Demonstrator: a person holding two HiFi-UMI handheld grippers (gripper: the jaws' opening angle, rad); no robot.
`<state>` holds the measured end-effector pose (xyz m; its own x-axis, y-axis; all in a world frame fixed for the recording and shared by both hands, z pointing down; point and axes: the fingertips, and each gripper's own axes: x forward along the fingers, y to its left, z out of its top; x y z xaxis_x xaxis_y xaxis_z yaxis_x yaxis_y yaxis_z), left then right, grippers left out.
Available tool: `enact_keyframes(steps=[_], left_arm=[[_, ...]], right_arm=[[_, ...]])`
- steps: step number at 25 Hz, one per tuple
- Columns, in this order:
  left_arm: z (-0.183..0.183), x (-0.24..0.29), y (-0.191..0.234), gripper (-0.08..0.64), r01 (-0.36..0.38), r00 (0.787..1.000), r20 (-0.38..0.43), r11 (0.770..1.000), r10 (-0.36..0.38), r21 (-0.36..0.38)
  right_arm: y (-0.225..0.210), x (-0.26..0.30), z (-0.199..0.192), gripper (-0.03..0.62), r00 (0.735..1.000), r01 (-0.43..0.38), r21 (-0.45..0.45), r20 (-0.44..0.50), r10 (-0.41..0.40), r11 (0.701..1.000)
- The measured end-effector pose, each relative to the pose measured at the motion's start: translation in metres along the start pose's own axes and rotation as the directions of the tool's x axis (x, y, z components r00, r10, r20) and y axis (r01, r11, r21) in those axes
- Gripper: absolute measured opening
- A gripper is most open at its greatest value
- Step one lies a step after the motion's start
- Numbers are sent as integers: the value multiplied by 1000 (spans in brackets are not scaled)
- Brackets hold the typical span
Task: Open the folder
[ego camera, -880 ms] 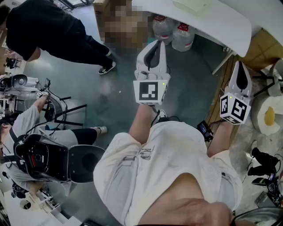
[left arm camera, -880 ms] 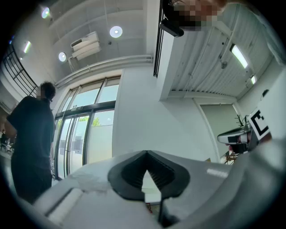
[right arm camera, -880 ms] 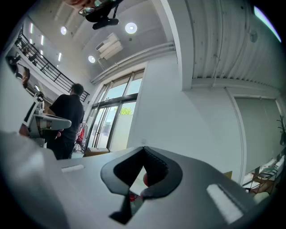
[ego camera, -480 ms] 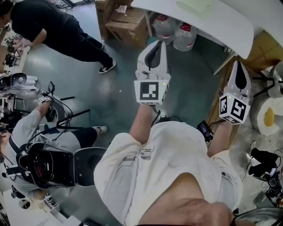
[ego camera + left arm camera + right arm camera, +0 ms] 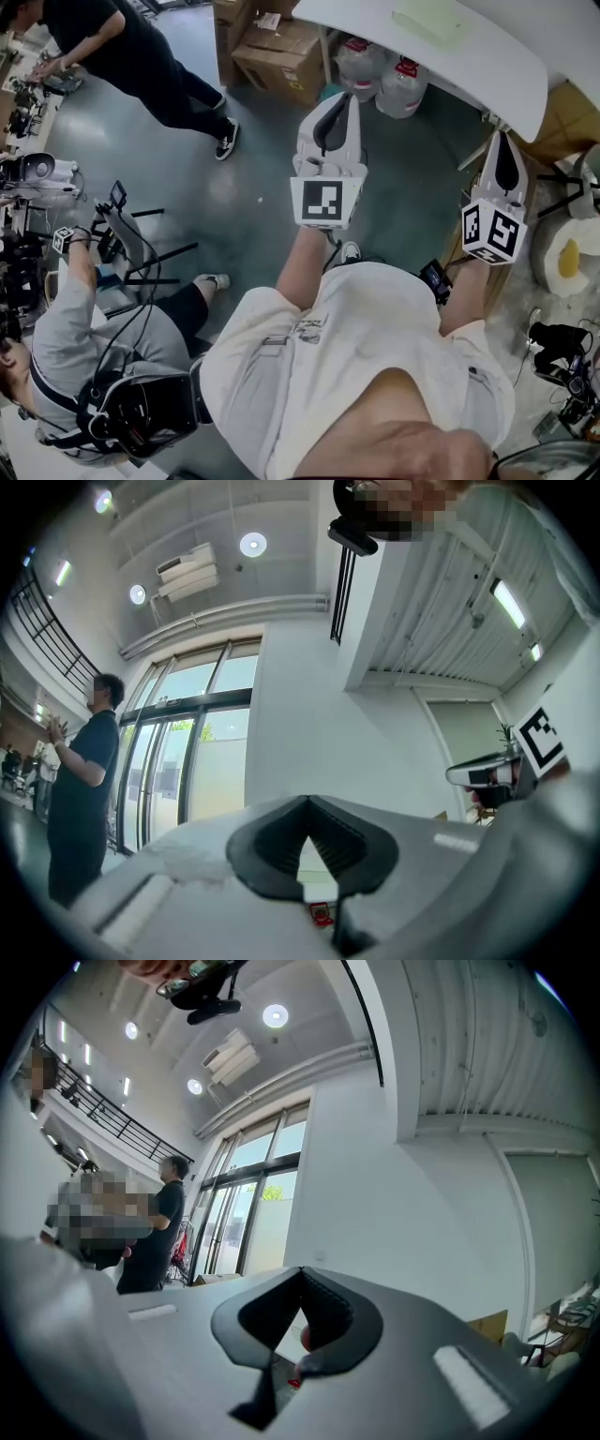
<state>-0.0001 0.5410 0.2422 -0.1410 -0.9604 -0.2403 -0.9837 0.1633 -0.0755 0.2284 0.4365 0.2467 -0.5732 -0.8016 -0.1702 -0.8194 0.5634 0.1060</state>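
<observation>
Left gripper (image 5: 339, 103) and right gripper (image 5: 504, 141), fingers together and empty, hung short of the worktop (image 5: 487, 66) at upper right, where the likely folder (image 5: 429, 23) lay; shut fingers might shove it, not open it.

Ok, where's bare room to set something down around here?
Free: the white table right of the pale green folder; the grey floor between the standing person and the left gripper. Crowded: cardboard boxes and water bottles under the table.
</observation>
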Motion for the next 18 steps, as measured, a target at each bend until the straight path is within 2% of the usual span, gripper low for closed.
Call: enact_keyframes(steps=[9,18], left_arm=[[-14,-7,41,5,2,1000,-14,1000,-2,-28],[-31,1,58,5,-16,999,-34,999,15,-28]], right_arm=[[57,25,-3,2,999,-44,-25,-3,44,999],[79,50,-18,2,996,-85,-30,-2,85,996]])
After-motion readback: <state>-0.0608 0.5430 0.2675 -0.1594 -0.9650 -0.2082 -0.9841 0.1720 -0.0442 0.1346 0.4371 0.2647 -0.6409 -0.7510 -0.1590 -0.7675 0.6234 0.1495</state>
